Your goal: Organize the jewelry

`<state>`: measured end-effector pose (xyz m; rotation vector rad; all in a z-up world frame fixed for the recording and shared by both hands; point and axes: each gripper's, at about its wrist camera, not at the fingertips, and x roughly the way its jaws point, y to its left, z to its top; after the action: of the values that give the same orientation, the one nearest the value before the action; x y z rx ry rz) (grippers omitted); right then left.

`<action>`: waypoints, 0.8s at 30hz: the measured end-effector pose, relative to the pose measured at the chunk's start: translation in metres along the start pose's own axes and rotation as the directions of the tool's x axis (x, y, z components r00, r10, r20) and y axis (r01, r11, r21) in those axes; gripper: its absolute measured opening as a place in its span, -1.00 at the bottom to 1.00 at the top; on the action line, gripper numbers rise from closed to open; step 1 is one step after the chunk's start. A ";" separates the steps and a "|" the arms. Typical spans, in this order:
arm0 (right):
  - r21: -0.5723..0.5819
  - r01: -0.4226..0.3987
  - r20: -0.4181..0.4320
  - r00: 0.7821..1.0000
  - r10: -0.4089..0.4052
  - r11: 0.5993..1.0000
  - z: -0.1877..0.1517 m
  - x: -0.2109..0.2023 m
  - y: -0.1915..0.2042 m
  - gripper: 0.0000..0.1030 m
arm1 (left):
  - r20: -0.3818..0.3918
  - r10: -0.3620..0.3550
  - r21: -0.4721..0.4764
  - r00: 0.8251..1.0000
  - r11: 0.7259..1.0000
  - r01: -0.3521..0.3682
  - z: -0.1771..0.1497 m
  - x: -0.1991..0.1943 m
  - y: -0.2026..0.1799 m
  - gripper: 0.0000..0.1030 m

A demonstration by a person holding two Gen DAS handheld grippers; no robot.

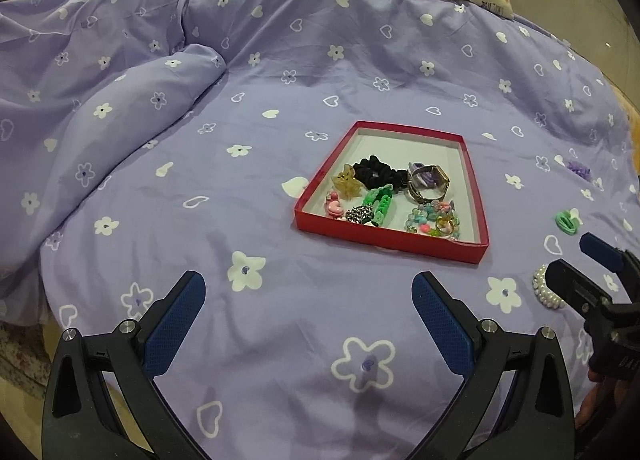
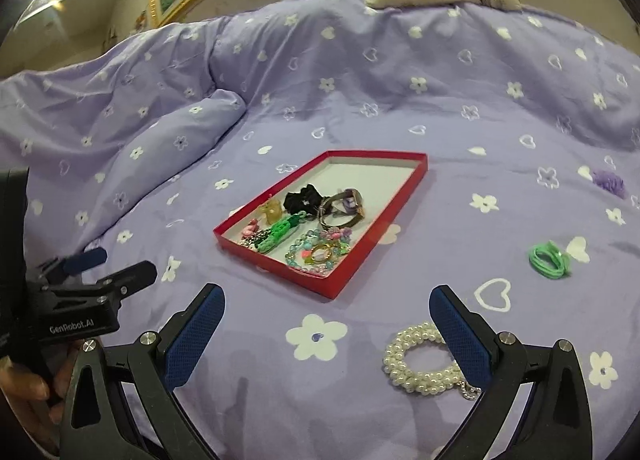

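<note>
Pearl bracelet [image 2: 424,360] beside right jaws, untouched.

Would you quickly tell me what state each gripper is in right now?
Left gripper: open, holding nothing.
Right gripper: open, holding nothing, beside the pearl bracelet.

open bedspread [image 2: 320,400] — red tray [image 2: 348,280] ahead

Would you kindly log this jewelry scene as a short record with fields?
surface: purple flowered bedspread
container: red tray, open, holding a black scrunchie, watch and beaded pieces
loose items: pearl bracelet, green hair tie, purple hair tie
left gripper: open, empty
right gripper: open, one finger beside the pearl bracelet
remaining: three loose items outside the tray
</note>
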<state>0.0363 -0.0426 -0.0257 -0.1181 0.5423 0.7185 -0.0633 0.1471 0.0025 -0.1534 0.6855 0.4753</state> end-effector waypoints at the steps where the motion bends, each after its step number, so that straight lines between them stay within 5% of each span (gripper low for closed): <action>1: -0.015 0.010 0.009 1.000 -0.010 1.000 -0.002 -0.001 0.003 1.00 | 0.000 -0.004 -0.002 1.000 1.000 0.004 -0.002 0.000 0.000 1.00; 10: -0.030 0.054 -0.061 0.997 -0.055 0.998 -0.015 0.005 0.006 1.00 | -0.015 -0.015 0.011 1.000 1.000 0.015 -0.010 0.002 -0.006 1.00; 13: 0.000 0.010 -0.058 0.998 -0.010 1.000 -0.014 0.004 0.001 1.00 | -0.017 -0.016 0.015 1.000 1.000 0.016 -0.010 0.001 -0.008 1.00; 18: 0.008 0.080 -0.063 0.995 -0.079 0.997 -0.013 0.004 -0.004 1.00 | -0.019 -0.020 0.018 1.000 1.000 0.020 -0.010 0.000 -0.011 1.00; 24: 0.021 0.062 -0.046 0.997 -0.061 0.998 -0.014 0.002 -0.009 1.00 | -0.028 -0.020 0.018 0.999 1.000 0.020 -0.011 0.002 -0.015 1.00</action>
<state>0.0370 -0.0524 -0.0397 -0.1296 0.5879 0.6508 -0.0613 0.1311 -0.0072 -0.1499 0.7146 0.4484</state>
